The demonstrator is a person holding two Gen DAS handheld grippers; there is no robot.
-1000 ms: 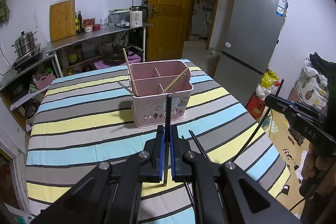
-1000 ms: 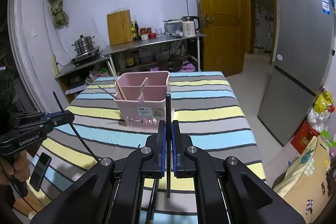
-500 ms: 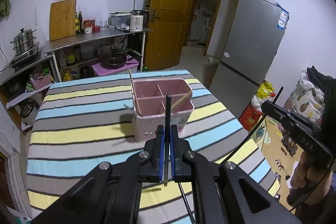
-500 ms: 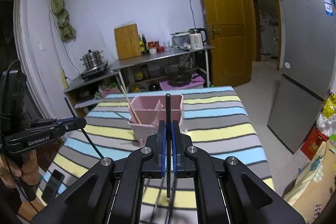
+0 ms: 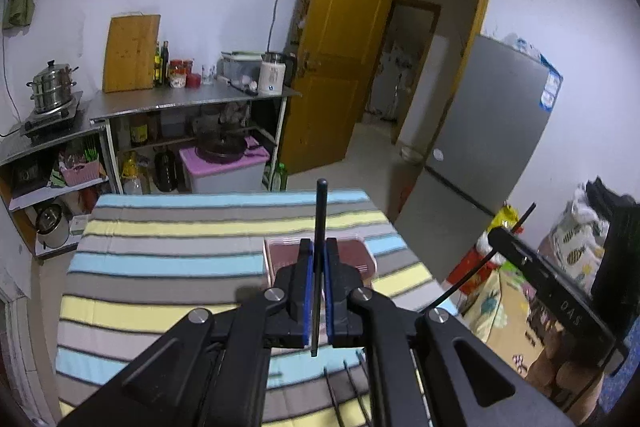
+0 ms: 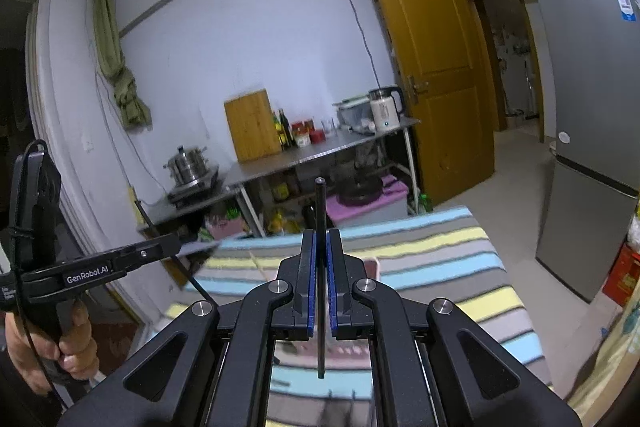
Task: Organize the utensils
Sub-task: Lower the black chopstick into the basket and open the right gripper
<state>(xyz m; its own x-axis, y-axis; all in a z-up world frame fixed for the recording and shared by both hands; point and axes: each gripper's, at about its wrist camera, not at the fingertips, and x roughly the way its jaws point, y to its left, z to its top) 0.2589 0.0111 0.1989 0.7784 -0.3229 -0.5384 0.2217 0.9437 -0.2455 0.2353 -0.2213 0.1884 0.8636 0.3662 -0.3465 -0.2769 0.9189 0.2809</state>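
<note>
My left gripper (image 5: 317,247) is shut on a black chopstick (image 5: 320,211) that stands upright between its blue pads. It hangs above the pink utensil caddy (image 5: 364,259), which is mostly hidden behind the fingers. My right gripper (image 6: 320,239) is shut on another black chopstick (image 6: 320,203), also upright. The caddy (image 6: 374,267) is barely visible behind its fingers. The right gripper shows at the right of the left wrist view (image 5: 496,233), and the left gripper at the left of the right wrist view (image 6: 172,245).
The striped tablecloth (image 5: 168,251) covers the table. More black chopsticks (image 5: 348,387) lie on it near the front edge. A steel counter (image 5: 188,103) with a kettle and cutting board, a wooden door (image 5: 340,59) and a grey fridge (image 5: 480,131) stand behind.
Both grippers have risen and tilted up with their chopsticks. The caddy has slid down in both views and is now largely hidden behind the fingers.
</note>
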